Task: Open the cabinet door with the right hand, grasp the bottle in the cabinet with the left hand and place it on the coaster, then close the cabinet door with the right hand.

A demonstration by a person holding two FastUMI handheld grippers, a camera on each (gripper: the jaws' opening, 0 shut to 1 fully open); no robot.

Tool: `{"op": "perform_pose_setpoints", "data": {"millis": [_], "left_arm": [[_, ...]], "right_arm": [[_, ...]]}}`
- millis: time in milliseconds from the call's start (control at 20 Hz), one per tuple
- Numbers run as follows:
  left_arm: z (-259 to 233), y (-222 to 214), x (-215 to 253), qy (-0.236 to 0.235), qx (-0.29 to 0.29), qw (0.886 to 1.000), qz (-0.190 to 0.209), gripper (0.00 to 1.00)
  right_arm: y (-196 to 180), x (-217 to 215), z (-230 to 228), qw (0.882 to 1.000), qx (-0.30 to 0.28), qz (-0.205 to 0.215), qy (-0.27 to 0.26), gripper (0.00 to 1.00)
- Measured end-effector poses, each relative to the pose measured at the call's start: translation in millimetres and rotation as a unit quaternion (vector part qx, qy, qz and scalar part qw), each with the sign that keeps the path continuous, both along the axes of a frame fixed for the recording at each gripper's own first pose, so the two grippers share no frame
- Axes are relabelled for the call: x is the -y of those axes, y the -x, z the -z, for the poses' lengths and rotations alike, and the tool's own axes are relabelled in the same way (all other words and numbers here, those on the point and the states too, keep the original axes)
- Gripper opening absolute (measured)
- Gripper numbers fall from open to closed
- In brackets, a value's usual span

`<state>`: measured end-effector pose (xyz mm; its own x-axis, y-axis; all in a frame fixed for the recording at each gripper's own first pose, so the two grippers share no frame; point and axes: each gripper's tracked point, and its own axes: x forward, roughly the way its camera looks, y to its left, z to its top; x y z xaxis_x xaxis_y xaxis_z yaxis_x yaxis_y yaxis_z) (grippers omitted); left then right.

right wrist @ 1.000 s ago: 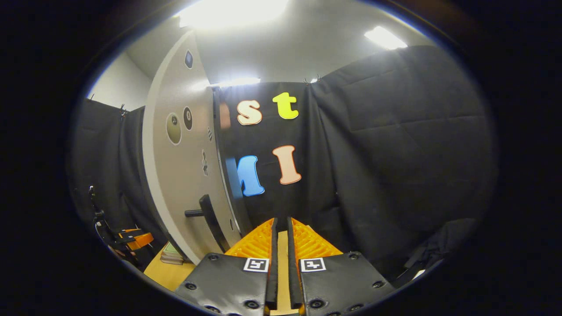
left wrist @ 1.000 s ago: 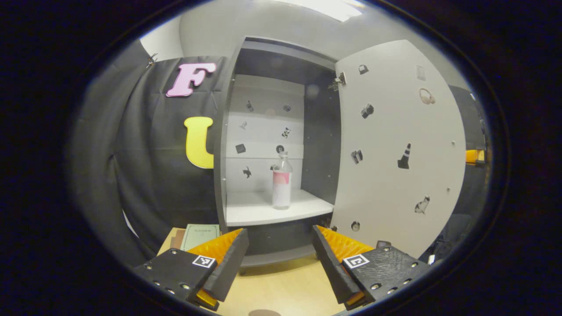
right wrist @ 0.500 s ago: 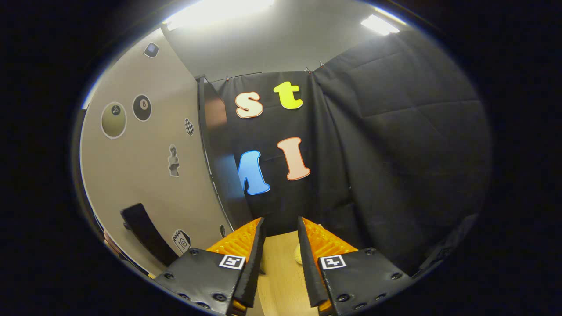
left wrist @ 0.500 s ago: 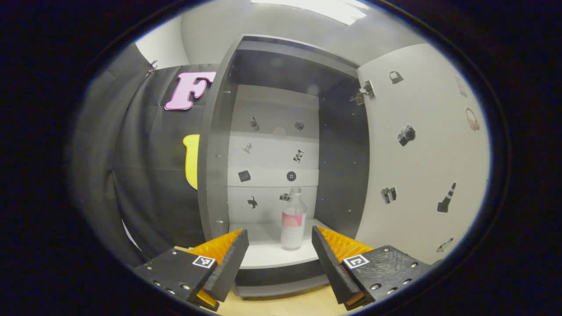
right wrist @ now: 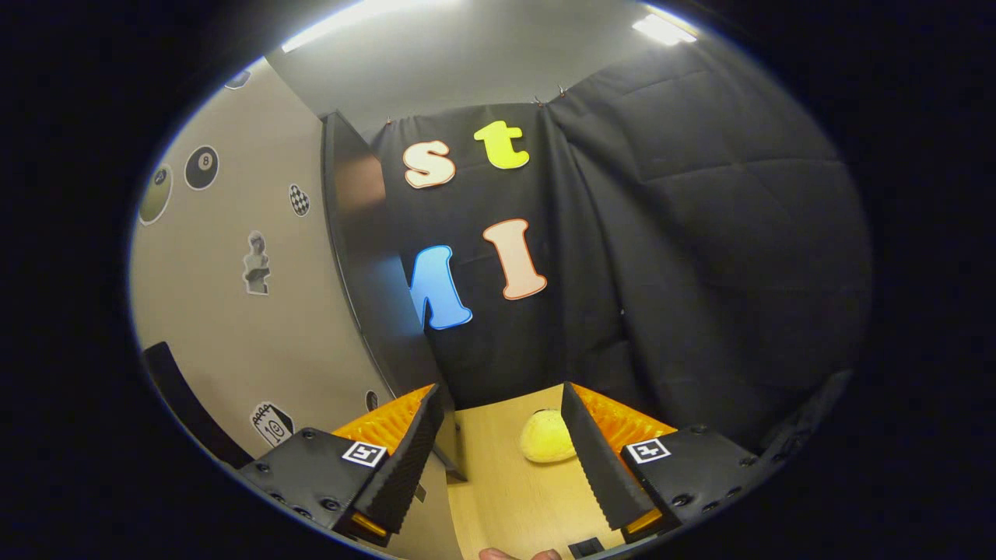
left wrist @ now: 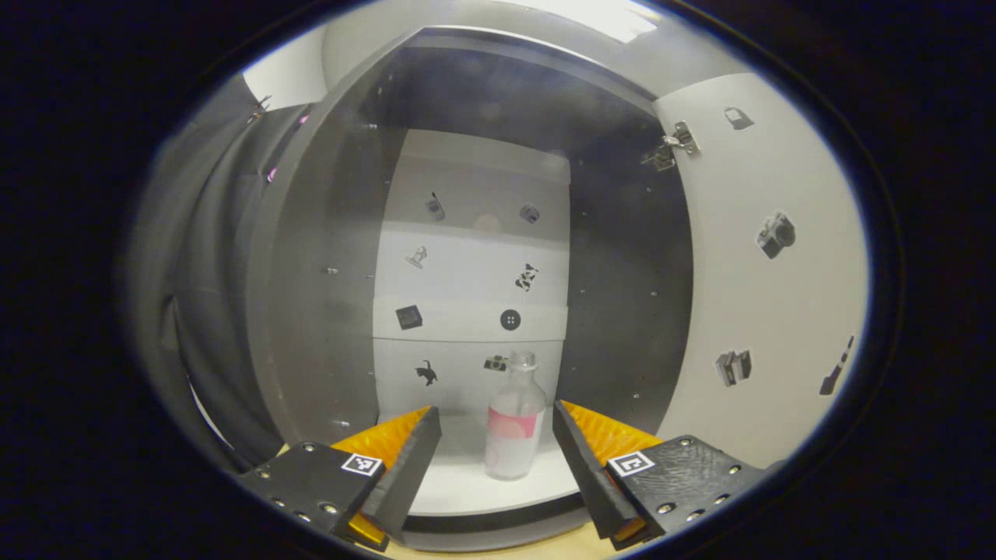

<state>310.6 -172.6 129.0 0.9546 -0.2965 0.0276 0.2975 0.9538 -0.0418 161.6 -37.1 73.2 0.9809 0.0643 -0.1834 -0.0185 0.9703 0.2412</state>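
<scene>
In the left gripper view the cabinet (left wrist: 311,311) stands wide open, its door (left wrist: 770,311) swung out to the right. A clear bottle (left wrist: 512,424) with a pink and white label stands upright on the white shelf (left wrist: 498,490). My left gripper (left wrist: 494,459) is open just in front of the shelf, and the bottle shows between its fingers, a little farther in, untouched. In the right gripper view my right gripper (right wrist: 502,451) is open and holds nothing, beside the door's outer face (right wrist: 257,311), with the dark handle (right wrist: 183,400) at the lower left.
A yellow soft object (right wrist: 547,437) lies on the wooden tabletop (right wrist: 506,498) ahead of the right gripper. The black cloth wall hangs behind the cabinet and to the right. Stickers dot the door and the cabinet's back panel.
My left gripper has moved forward and up to the shelf, so the bottle now sits between its fingers. My right gripper has opened and drawn away from the door handle.
</scene>
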Motion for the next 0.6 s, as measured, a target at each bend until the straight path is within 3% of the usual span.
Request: {"op": "perform_pose_setpoints", "data": {"millis": [50,300,600], "left_arm": [[-1,-8,2,0.003,0.001,1.0,0.001,0.87],[8,-43,16,0.026,-0.015,0.999,0.018,0.89],[24,-70,34,0.008,-0.026,0.999,0.027,0.87]], "right_arm": [[-4,2,2,1.0,-0.002,0.001,-0.001,0.96],[-17,13,9,1.0,-0.006,0.005,0.006,0.96],[-27,34,25,0.999,-0.027,0.022,-0.004,0.96]]}}
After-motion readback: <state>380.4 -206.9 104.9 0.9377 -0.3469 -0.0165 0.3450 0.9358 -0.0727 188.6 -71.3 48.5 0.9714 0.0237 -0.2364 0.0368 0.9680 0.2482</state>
